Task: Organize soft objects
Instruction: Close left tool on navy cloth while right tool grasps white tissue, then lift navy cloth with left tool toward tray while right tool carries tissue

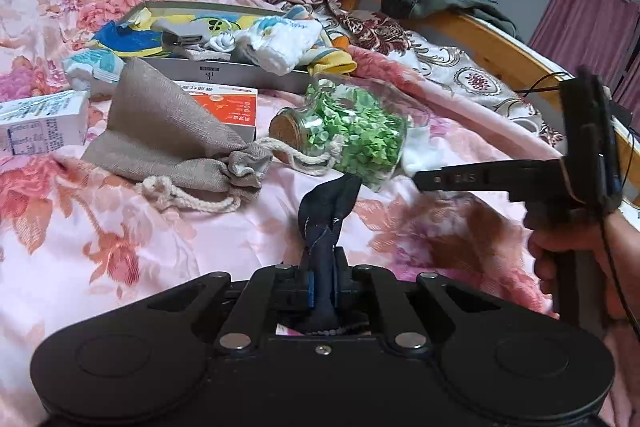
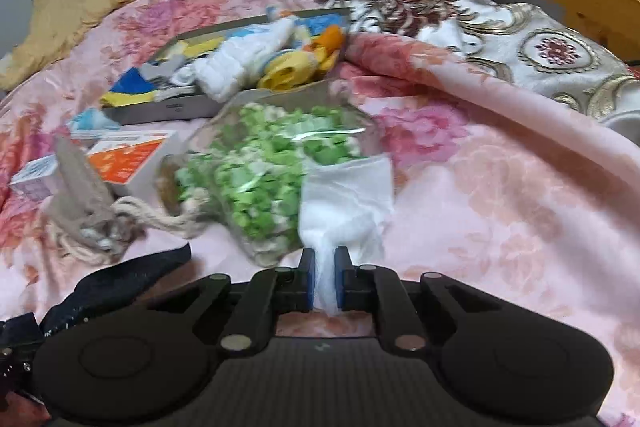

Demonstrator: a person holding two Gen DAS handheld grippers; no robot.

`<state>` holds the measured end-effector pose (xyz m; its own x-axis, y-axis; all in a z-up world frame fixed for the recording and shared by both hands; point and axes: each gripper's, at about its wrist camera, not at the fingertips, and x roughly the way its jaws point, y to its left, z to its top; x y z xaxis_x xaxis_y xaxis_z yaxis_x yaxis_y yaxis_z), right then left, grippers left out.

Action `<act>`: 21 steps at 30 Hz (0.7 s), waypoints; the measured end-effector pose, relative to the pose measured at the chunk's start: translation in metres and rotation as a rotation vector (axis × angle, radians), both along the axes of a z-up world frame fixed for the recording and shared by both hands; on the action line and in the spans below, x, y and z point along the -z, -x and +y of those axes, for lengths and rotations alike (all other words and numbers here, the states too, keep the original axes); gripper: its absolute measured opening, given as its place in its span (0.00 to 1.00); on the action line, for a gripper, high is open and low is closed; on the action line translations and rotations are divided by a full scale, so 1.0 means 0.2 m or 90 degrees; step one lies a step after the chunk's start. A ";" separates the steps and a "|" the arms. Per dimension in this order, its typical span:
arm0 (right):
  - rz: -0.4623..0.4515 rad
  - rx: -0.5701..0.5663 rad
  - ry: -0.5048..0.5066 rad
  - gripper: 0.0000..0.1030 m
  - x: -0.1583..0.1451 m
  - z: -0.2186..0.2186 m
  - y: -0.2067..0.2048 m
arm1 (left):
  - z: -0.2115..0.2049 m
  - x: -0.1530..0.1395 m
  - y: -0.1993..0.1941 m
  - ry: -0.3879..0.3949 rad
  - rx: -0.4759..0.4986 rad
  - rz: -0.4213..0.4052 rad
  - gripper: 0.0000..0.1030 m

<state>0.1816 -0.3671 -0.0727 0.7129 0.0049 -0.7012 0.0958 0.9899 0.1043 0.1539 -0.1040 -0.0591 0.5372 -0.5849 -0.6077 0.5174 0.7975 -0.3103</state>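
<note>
so, midway by the look of it. the shallow grey box (image 1: 224,73) at the back of the bed (image 1: 100,247) already holds a heap of soft bits: white socks (image 1: 280,43), blue and yellow pieces.

left hand-held gripper (image 1: 323,283) is clenched on a dark navy sock (image 1: 326,223), lifted off the floral cover. right hand-held gripper (image 2: 323,279) is clamped on a white sock (image 2: 348,195), just beside the glass jar of green stars (image 2: 264,171).

both socks are in hand, neither in the box yet. the grey drawstring pouch (image 1: 168,139) lies loose on the bed, likely left to sort. the cartons (image 1: 40,123) and jar are hard goods, probably not part of it.
</note>
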 end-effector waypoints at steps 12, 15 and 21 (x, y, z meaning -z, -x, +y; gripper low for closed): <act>-0.065 -0.163 -0.034 0.06 -0.09 0.18 0.08 | 0.09 -0.12 0.12 0.029 -0.043 -0.027 0.07; -0.088 -0.197 -0.047 0.06 -0.11 0.21 0.10 | 0.10 -0.15 0.14 0.031 -0.053 -0.038 0.07; -0.131 -0.238 -0.089 0.06 -0.17 0.25 0.16 | 0.13 -0.19 0.14 0.027 -0.068 -0.044 0.07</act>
